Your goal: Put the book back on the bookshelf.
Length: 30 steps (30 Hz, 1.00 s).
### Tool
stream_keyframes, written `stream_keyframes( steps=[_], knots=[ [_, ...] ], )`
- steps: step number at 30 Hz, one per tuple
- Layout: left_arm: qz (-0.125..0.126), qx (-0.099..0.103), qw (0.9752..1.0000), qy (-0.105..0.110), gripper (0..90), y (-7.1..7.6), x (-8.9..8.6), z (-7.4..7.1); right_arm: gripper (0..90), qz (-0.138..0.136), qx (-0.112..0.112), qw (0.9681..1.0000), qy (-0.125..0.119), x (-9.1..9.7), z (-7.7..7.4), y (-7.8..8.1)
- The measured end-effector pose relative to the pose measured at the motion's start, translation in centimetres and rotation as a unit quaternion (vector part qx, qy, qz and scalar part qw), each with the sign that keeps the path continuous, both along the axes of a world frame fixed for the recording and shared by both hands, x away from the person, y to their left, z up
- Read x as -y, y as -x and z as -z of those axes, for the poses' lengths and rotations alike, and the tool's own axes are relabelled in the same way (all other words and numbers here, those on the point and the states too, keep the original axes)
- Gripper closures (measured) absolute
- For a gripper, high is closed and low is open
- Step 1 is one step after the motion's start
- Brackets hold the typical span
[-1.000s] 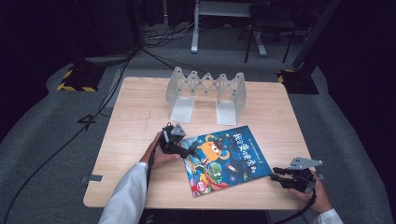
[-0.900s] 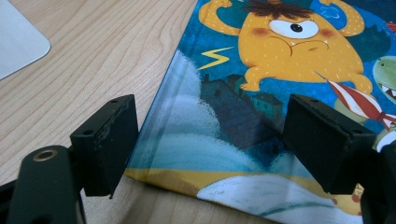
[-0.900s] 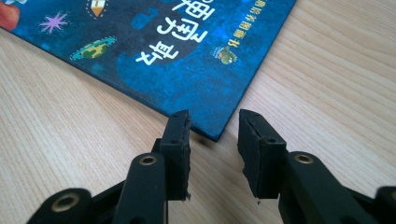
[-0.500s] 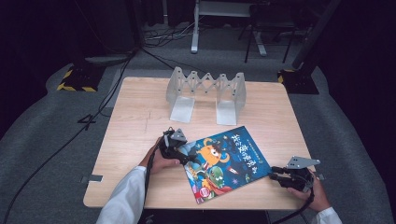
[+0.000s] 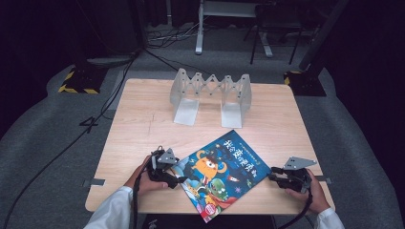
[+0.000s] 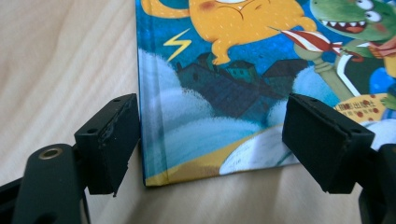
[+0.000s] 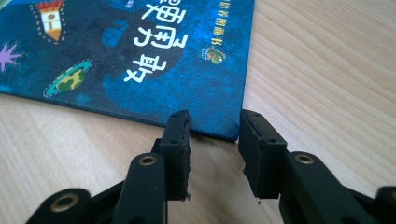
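Dark floor and cables ringed the pale wooden counter [image 5: 143,124], where a grey folding book rack [image 5: 211,95] stood well behind the picture book [image 5: 222,174] lying flat and skewed near the front edge. I had my left tongs [image 5: 177,180] released and spread wide at the book's spine-side corner, one jaw just beside the spine and the other over the cover, nothing pinched. My right tongs [image 5: 273,172] sat low at the opposite corner, jaws narrow but parted, the corner [image 7: 224,133] just ahead of the gap and not gripped. I judged this the squaring-up and approach step; next I needed to get a jaw under an edge and clamp before lifting toward the rack.
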<state>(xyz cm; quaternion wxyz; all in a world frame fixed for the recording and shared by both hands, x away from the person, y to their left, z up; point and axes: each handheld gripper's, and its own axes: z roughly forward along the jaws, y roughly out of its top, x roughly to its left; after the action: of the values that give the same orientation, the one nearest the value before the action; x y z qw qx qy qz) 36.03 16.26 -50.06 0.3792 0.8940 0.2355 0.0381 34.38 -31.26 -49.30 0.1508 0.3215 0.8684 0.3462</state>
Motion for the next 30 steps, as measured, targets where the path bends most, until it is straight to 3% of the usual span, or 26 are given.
stream_keyframes(
  steps=[9,12,15,17,20,24,27,30],
  knots=[
    [-0.001,0.000,1.0000,0.008,20.2,2.6,-1.9,0.2,66.6,0.006,0.005,0.9999,0.008,-2.2,-0.1,-1.8],
    [0.003,0.012,0.9999,-0.005,21.4,3.4,-2.3,0.2,65.5,0.000,0.008,0.9999,0.009,-3.2,0.0,-2.4],
    [0.002,0.017,0.9998,-0.008,21.8,3.8,-2.4,0.2,63.0,0.006,0.011,0.9996,0.024,-3.9,-0.2,-2.8],
    [-0.001,0.015,0.9999,-0.004,22.4,3.8,-2.4,0.2,62.2,0.000,0.003,0.9998,0.019,-4.0,-0.2,-2.9],
    [-0.004,0.015,0.9999,-0.002,23.4,4.0,-2.5,0.2,53.2,0.002,-0.016,0.9997,0.016,-4.0,-0.3,-2.8],
    [0.014,-0.001,0.9998,0.010,28.2,4.4,-2.4,0.2,50.4,-0.016,-0.021,0.9990,0.036,-4.3,-0.6,-1.7],
    [0.014,0.006,0.9999,0.006,31.1,4.8,-2.0,0.2,49.3,-0.019,-0.050,0.9978,0.039,-4.5,-0.8,-0.8],
    [0.014,0.004,0.9999,0.006,31.0,4.9,-1.9,0.1,49.7,-0.033,-0.068,0.9953,0.059,-4.7,-1.2,0.2]
  ],
)
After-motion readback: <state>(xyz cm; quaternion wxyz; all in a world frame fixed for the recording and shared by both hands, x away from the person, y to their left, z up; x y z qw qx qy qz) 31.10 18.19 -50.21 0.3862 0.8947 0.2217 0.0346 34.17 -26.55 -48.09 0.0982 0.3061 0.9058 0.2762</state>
